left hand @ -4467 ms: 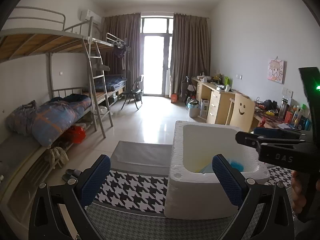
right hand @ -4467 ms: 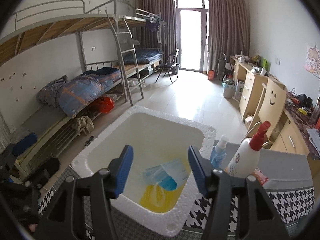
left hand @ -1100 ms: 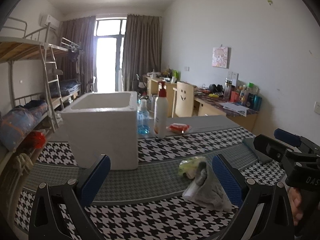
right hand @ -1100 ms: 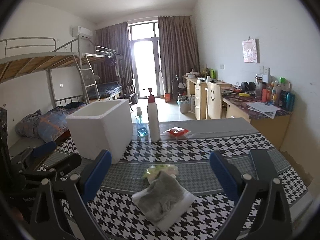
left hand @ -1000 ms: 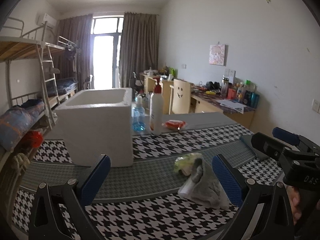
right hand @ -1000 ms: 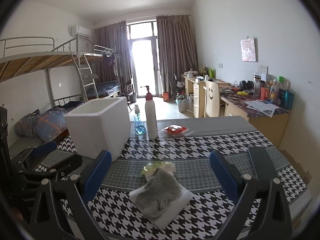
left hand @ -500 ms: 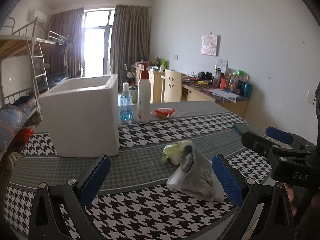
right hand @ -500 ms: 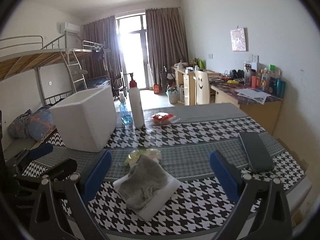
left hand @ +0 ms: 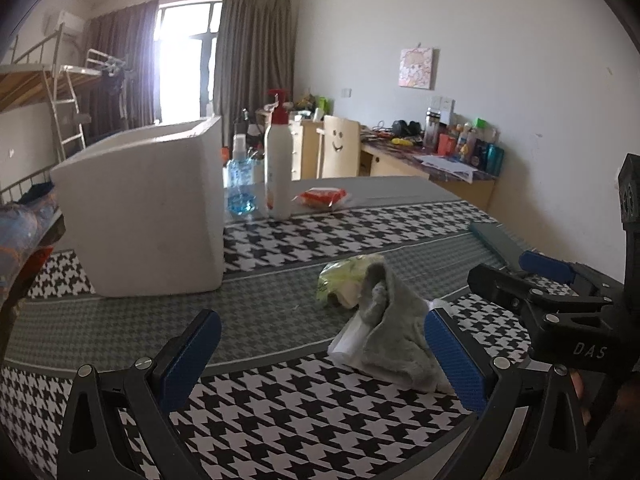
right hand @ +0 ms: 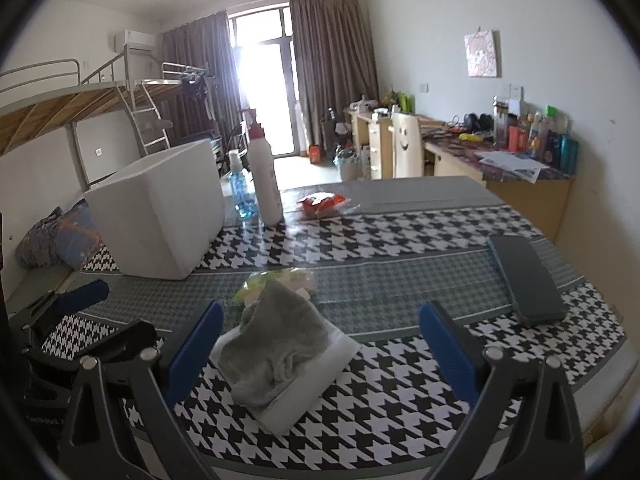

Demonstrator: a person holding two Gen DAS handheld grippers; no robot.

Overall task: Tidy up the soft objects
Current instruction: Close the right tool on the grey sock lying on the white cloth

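A crumpled grey cloth lies on a white folded pad on the houndstooth table. A yellow-green soft packet lies just behind it. A white foam box stands at the far left. My left gripper is open and empty, low over the table, the cloth just inside its right finger. My right gripper is open and empty, with the cloth between its fingers nearer the left one. It also shows in the left wrist view.
A white pump bottle, a blue spray bottle and a red snack packet stand behind the box. A dark flat case lies at the right. The table's front edge is close below.
Both grippers have come back from over the foam box and dropped low toward the cloth pile, which now looks larger and nearer. Both stayed open.
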